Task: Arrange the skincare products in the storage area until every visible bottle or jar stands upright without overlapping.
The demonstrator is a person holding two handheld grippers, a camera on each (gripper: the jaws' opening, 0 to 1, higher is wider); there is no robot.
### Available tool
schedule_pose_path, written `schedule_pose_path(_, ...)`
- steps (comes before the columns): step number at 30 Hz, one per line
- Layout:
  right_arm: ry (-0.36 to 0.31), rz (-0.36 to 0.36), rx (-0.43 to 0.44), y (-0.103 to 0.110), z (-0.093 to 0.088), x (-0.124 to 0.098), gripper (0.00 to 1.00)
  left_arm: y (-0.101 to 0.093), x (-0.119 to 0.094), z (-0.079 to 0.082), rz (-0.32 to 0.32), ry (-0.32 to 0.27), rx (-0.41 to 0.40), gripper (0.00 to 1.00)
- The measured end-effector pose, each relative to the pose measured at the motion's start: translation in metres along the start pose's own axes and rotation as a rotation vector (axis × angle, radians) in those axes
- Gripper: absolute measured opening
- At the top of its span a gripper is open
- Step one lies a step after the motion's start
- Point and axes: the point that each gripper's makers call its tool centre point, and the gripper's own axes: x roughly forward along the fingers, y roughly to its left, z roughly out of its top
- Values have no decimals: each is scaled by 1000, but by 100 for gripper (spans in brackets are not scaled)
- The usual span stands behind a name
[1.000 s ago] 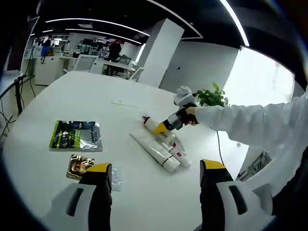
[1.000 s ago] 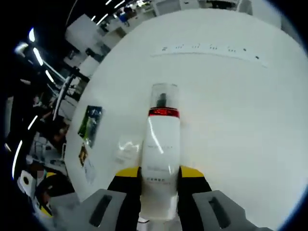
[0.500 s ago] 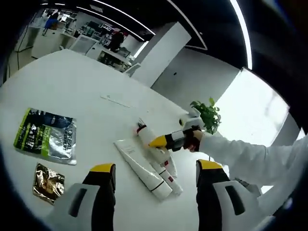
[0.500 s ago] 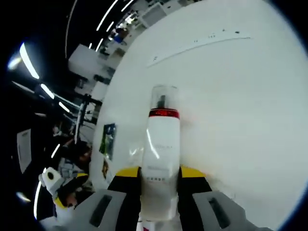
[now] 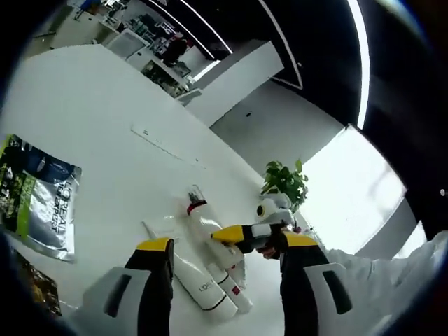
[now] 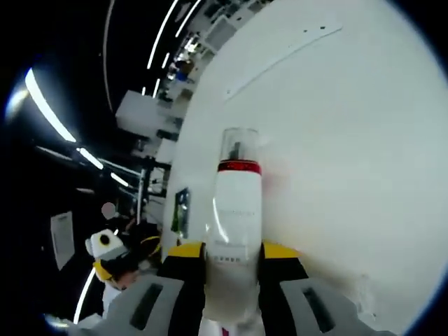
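A: Surroundings? Large white round desk [image 5: 105, 112]; dark ceiling with long light strips [image 5: 360, 49].

B: Noted. White pillar [image 5: 238, 77] behind the desk, potted green plant [image 5: 285, 183] beside a bright window [image 5: 350, 189], office workstations [image 5: 147, 35] far back.

left gripper [image 5: 222, 259]: jaws apart, holding nothing, at 6 o'clock | right gripper [image 5: 241, 236]: comes in from 4 o'clock, closed on a white bottle [image 5: 201, 219] with a red ring | two more white tubes [image 5: 210, 290] lie flat beside it | green packet [image 5: 35, 203] at 9 o'clock on the white table [image 5: 91, 105]
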Motion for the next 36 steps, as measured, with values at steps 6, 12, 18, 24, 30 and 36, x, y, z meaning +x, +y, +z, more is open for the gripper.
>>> schedule_pose_path(6, -29, 87, 37, 9, 5, -2, 21, 10, 23, 0, -19, 20, -68, 51)
schedule_pose_path(12, -42, 179, 45, 28, 3, -7, 21, 17, 44, -3, -44, 45, -134, 50)
schedule_pose_path(18, -34, 243, 13, 45, 3, -9, 21, 16, 55, 1, -84, 30, -205, 49)
schedule_pose_path(24, -27, 323, -7, 67, -5, -15, 21, 15, 57, 1, -88, 24, -225, 49)
schedule_pose_path(30, -5, 373, -26, 81, -17, -20, 21, 7, 58, 1, -137, 33, -235, 50)
schedule_pose_path(36, 29, 403, -62, 93, -35, -26, 21, -10, 54, -1, -194, 47, -234, 49)
